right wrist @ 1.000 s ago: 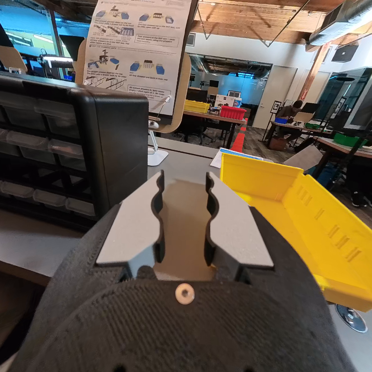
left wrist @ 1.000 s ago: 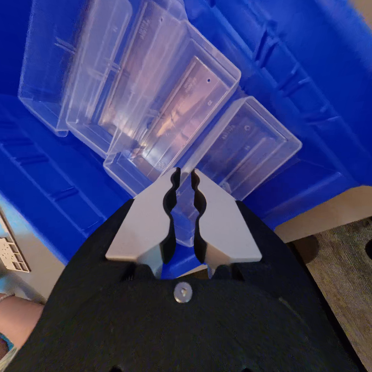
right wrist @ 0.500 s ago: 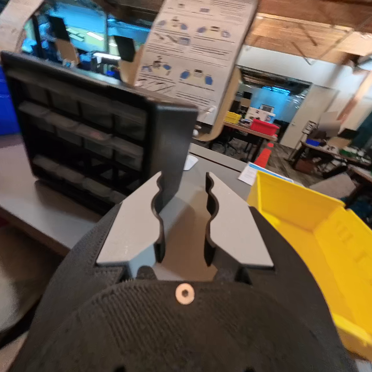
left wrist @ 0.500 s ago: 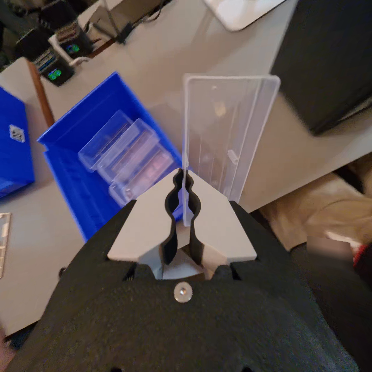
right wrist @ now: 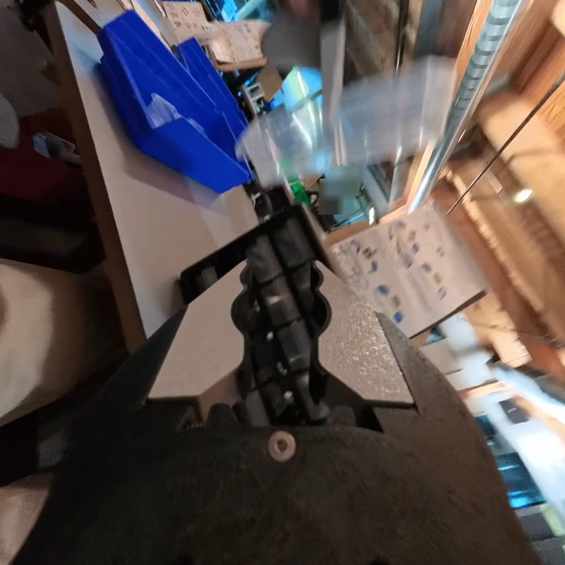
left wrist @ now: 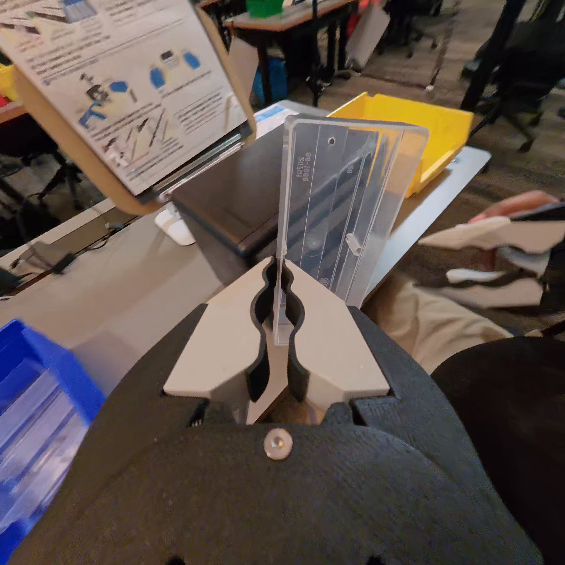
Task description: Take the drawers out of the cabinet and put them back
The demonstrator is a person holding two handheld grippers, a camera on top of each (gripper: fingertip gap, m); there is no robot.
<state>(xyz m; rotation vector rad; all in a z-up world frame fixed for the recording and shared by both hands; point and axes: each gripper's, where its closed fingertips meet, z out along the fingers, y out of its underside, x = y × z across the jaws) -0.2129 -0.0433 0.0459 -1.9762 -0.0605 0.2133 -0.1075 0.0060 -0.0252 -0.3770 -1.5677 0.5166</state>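
Fingers of the left gripper point(left wrist: 278, 270) are pinching one thin wall of a clear plastic drawer point(left wrist: 342, 214), holding it upright in the air above the grey table point(left wrist: 101, 293). Beyond the drawer, the black cabinet point(left wrist: 232, 195) is standing on the table, with a yellow bin point(left wrist: 428, 128) behind it and an instruction board point(left wrist: 128, 85) leaning on a white stand. A blue bin point(left wrist: 46, 397) holding more clear drawers is sitting at the lower left. In the blurred right wrist view, the right gripper point(right wrist: 281, 272) is spreading its fingers fairly wide, the cabinet's front showing between them; whether they are touching it, I cannot tell.
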